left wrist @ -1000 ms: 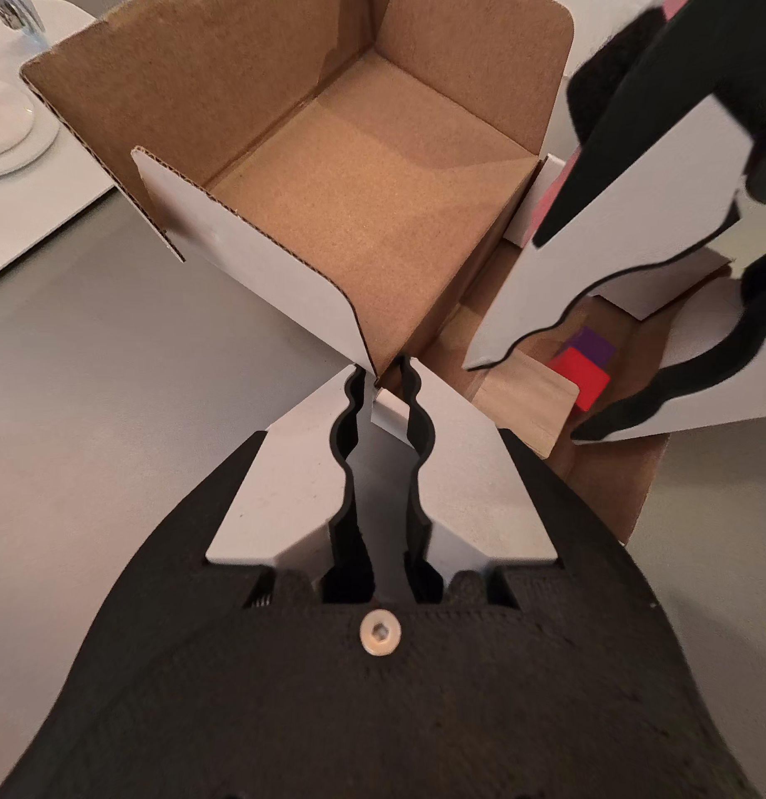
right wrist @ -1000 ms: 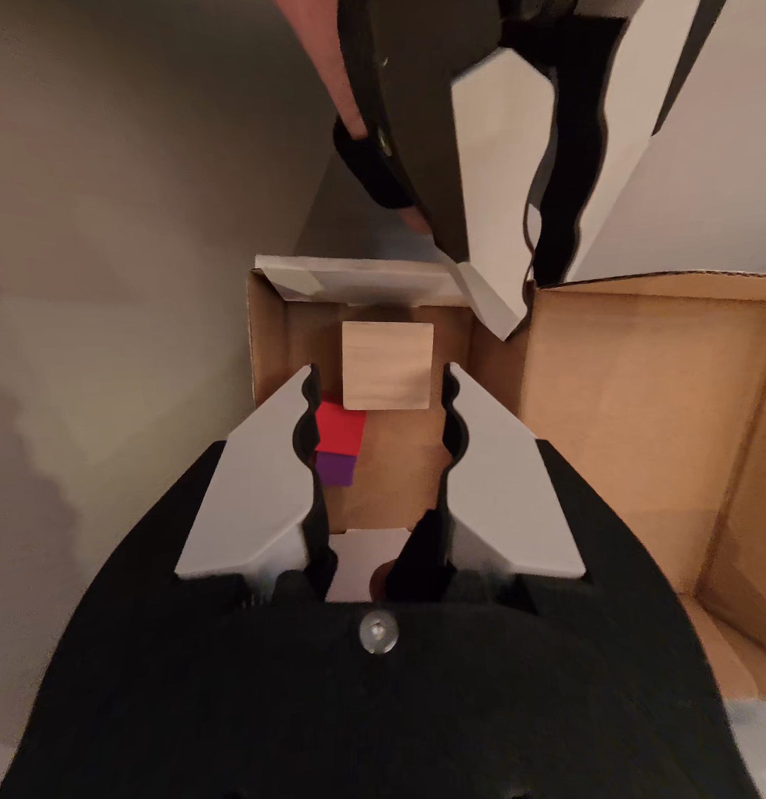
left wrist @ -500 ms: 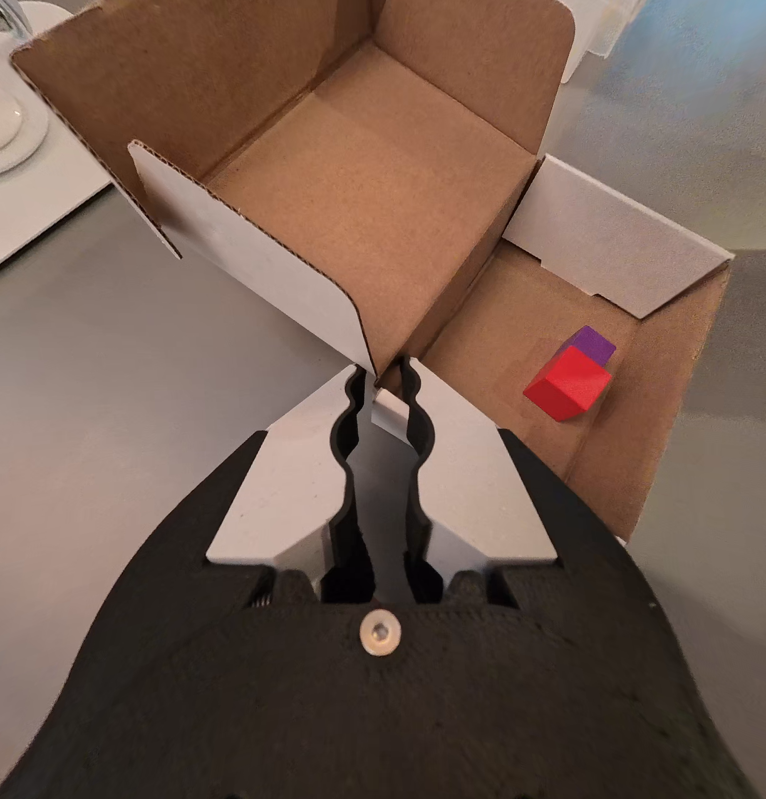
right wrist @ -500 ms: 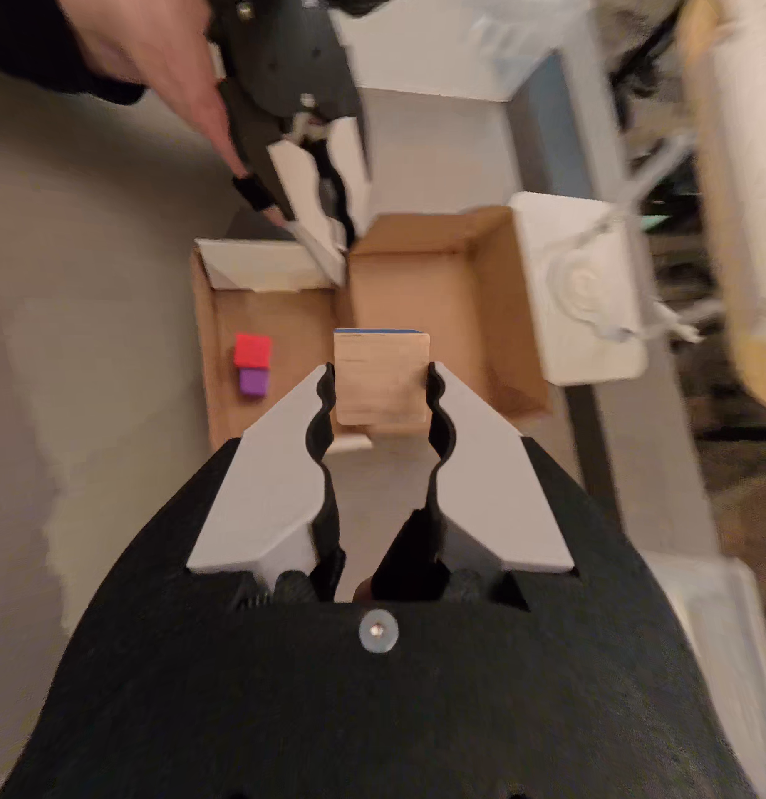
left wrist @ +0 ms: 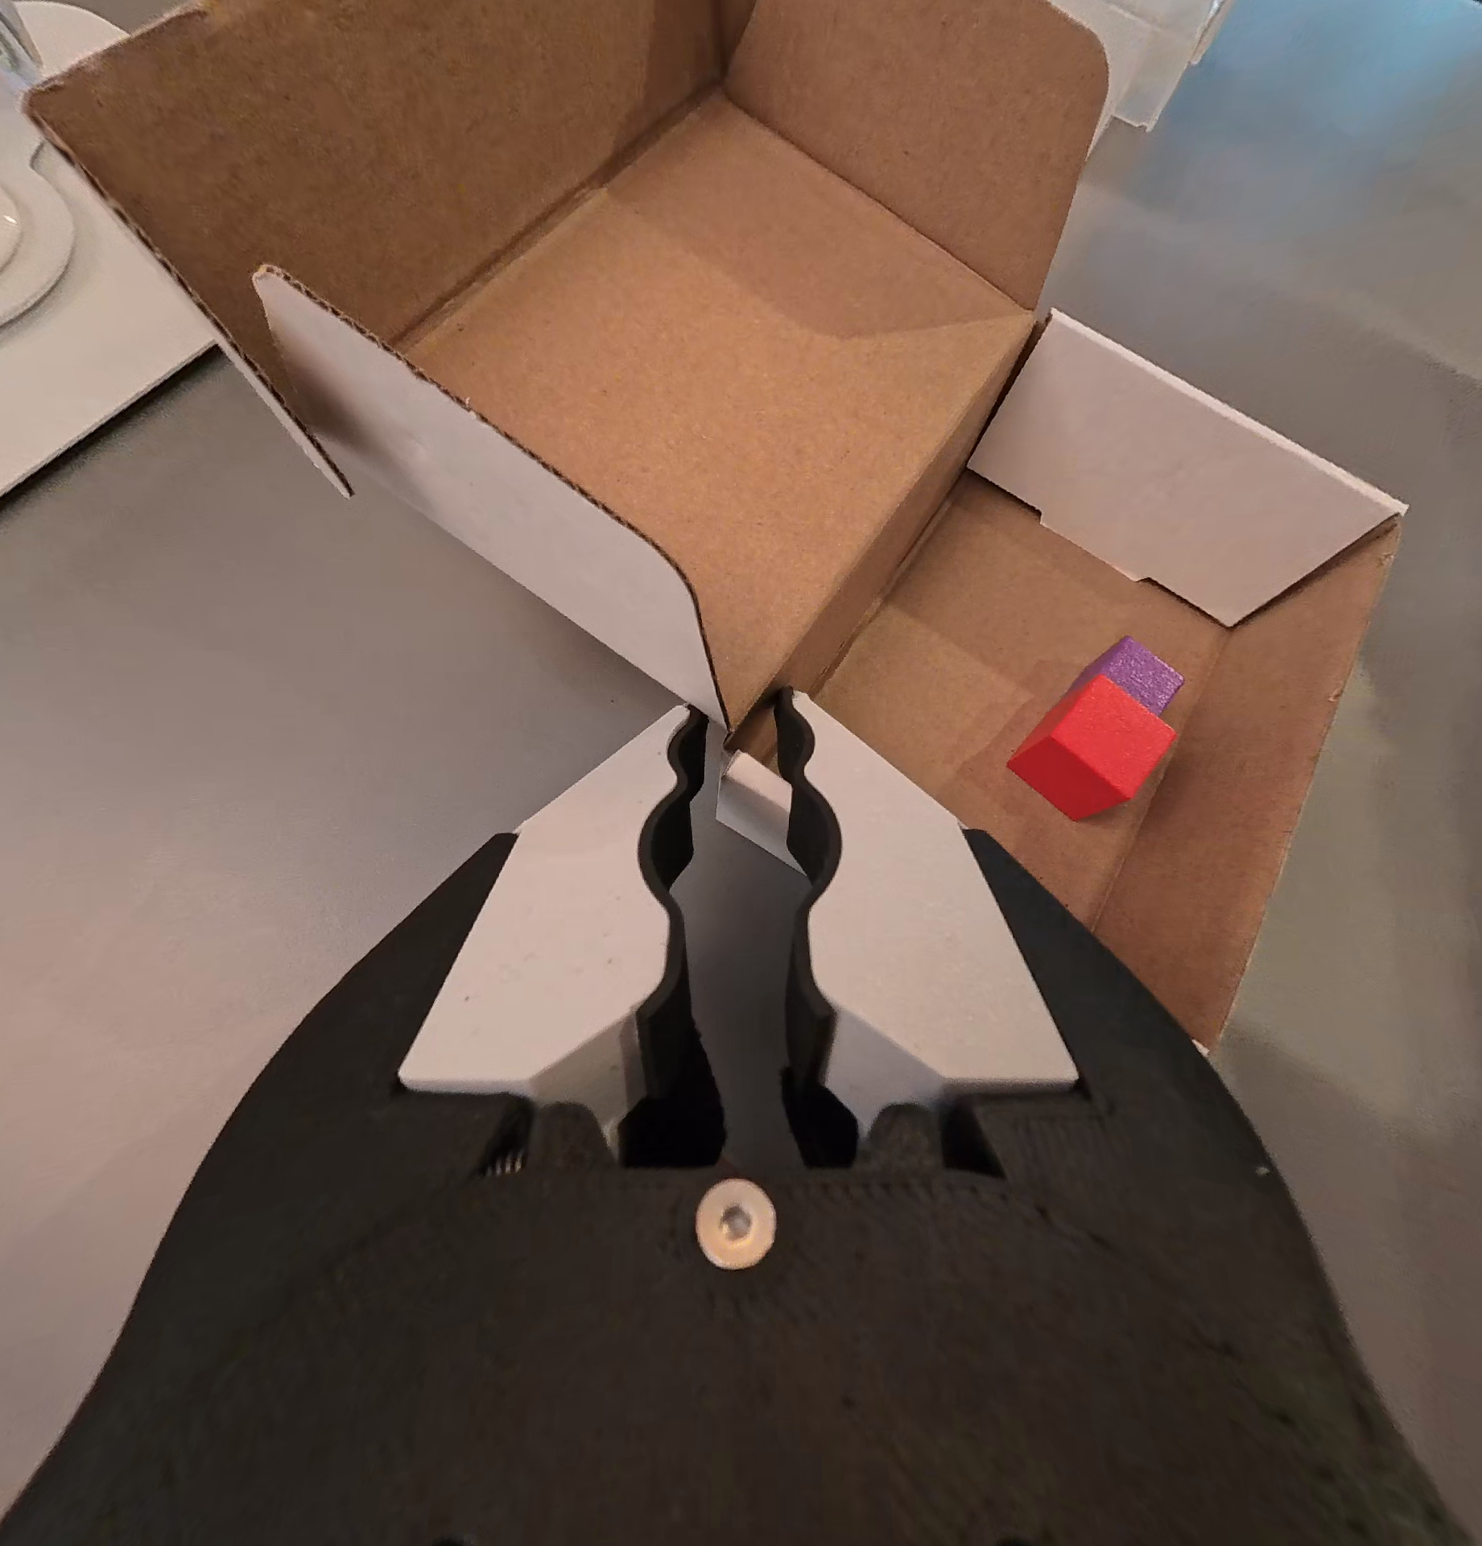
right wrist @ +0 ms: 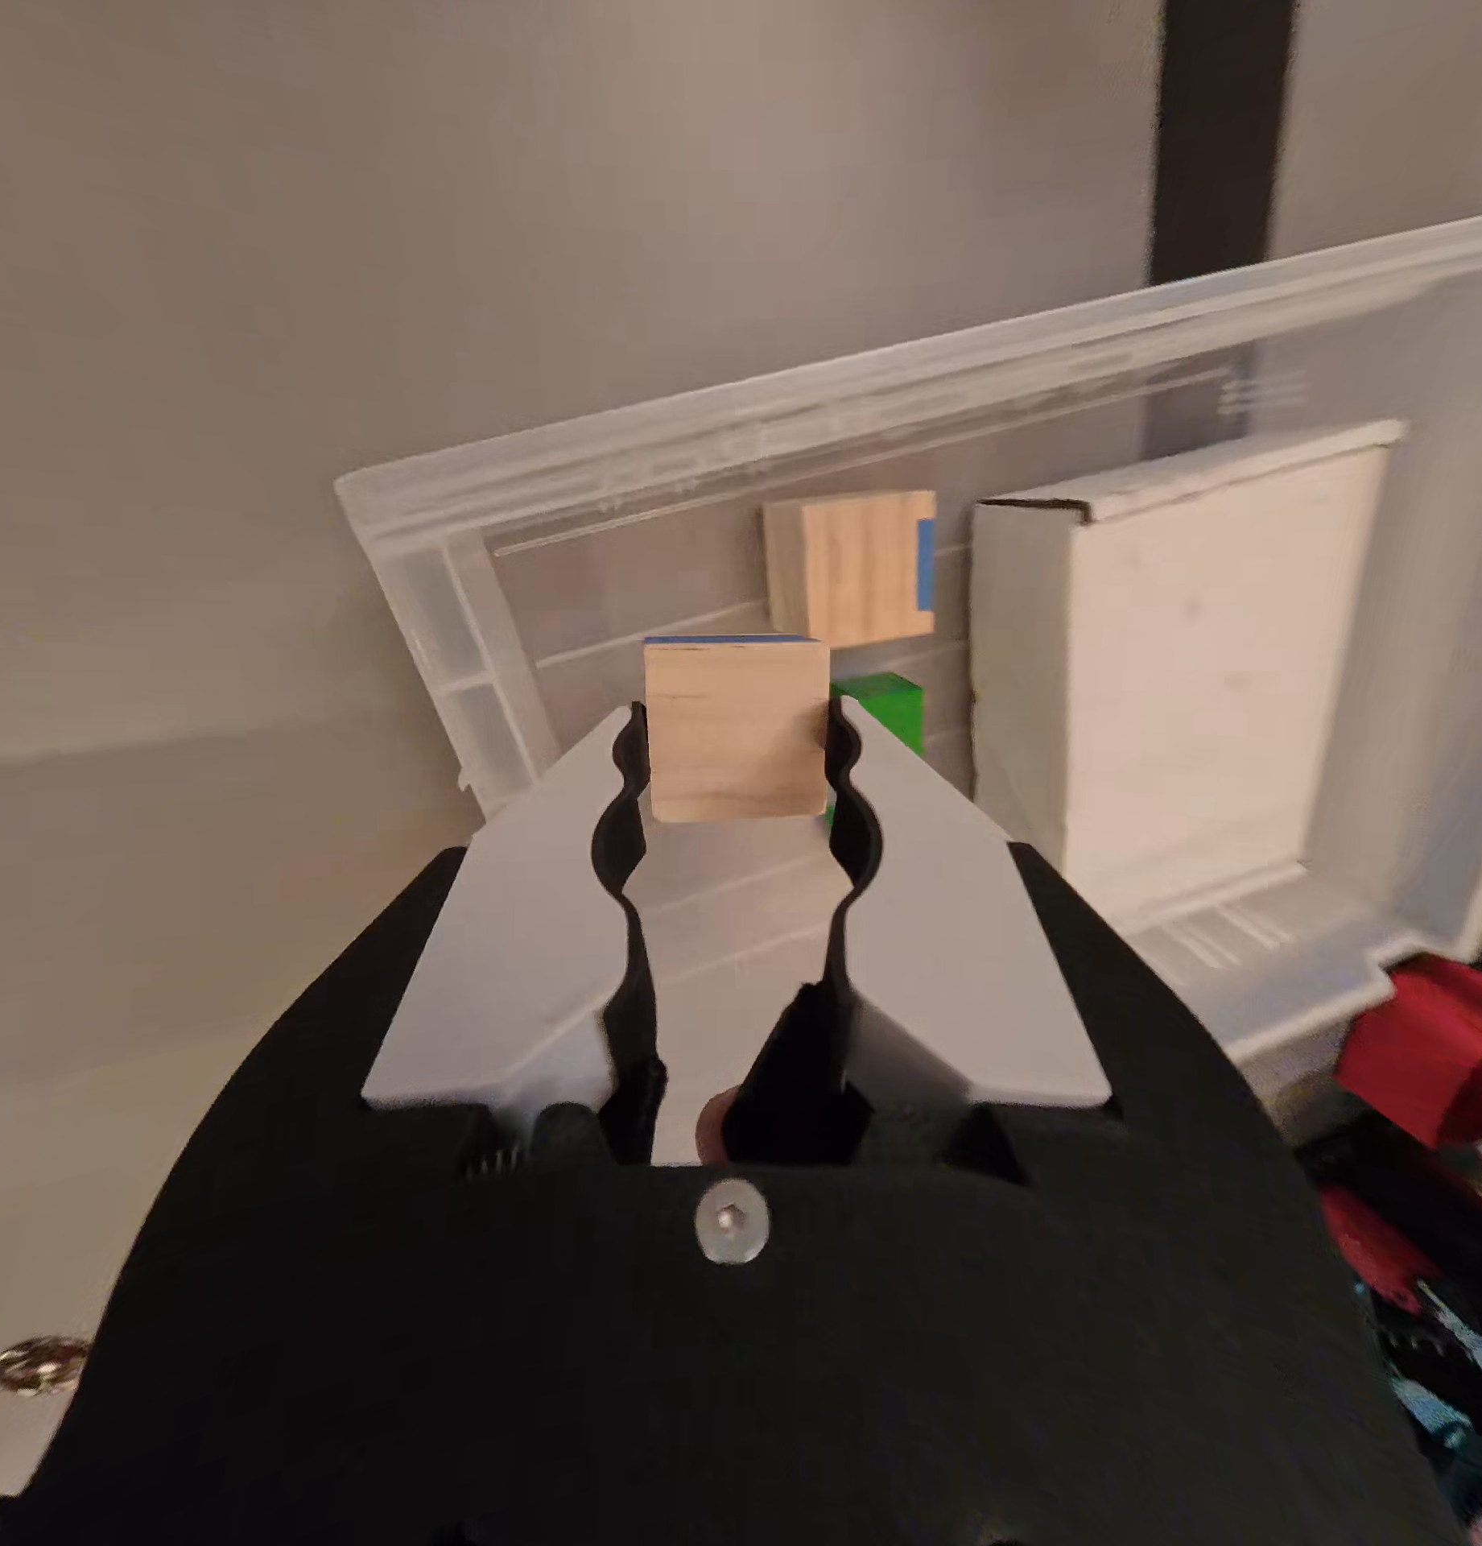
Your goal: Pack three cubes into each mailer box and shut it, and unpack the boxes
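The wooden cube (right wrist: 735,729) is sitting pinched between the right gripper (right wrist: 735,736) fingers, above a clear bin (right wrist: 436,535). At three o'clock, a red cube (left wrist: 1093,747) and purple cube (left wrist: 1143,671) are lying inside the open box (left wrist: 704,401), whose flap corner the left gripper (left wrist: 739,757) is pinching.

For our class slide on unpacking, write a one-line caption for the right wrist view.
Right hand-held gripper holds a wooden cube above a clear plastic bin containing more cubes and a white box.

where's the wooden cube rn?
Right wrist view: the wooden cube is clamped between the right gripper's fingertips, held over the clear plastic bin, in front of a green cube and a second wooden cube.
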`<state>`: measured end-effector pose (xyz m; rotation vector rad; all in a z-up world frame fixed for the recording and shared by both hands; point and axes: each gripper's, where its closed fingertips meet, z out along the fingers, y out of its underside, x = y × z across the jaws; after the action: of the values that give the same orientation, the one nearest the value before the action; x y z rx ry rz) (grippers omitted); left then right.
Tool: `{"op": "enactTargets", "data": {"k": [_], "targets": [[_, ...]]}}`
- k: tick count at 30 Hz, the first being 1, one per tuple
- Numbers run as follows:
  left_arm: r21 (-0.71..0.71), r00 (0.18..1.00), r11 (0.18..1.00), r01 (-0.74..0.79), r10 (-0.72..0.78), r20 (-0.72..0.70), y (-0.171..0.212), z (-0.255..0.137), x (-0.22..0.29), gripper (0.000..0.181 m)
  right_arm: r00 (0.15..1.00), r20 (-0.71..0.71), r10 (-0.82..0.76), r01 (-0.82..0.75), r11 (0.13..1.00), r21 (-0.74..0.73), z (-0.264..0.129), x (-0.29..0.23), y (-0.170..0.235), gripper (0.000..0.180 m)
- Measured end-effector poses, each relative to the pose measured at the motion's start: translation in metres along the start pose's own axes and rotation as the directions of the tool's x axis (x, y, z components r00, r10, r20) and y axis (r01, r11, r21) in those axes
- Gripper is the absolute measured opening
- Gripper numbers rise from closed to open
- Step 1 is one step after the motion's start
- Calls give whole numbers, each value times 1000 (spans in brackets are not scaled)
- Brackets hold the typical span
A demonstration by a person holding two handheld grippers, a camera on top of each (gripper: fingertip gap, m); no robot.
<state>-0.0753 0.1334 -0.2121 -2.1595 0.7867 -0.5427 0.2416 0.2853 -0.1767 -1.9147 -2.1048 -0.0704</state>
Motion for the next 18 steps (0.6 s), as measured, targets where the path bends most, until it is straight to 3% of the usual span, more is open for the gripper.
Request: {"op": "enactTargets", "data": {"k": [5, 9, 13, 17, 18], "targets": [[5, 1000, 1000, 3, -3, -9, 0, 0, 0, 15, 995, 87, -50, 53, 998, -40, 39, -16, -2, 41], [4, 1000, 1000, -1, 1, -8, 0, 0, 0, 15, 995, 75, -71, 77, 994, -73, 40, -13, -1, 42], [5, 1000, 1000, 0, 0, -10, 0, 1, 0, 15, 999, 43, -25, 28, 997, -75, 15, -9, -2, 65], [5, 1000, 1000, 0, 0, -11, -1, 1, 1, 15, 996, -93, -6, 8, 1000, 25, -38, -5, -28, 68], [6, 1000, 1000, 1, -1, -12, -1, 1, 1, 15, 992, -128, -14, 26, 995, 93, -55, -12, -50, 66]]}}
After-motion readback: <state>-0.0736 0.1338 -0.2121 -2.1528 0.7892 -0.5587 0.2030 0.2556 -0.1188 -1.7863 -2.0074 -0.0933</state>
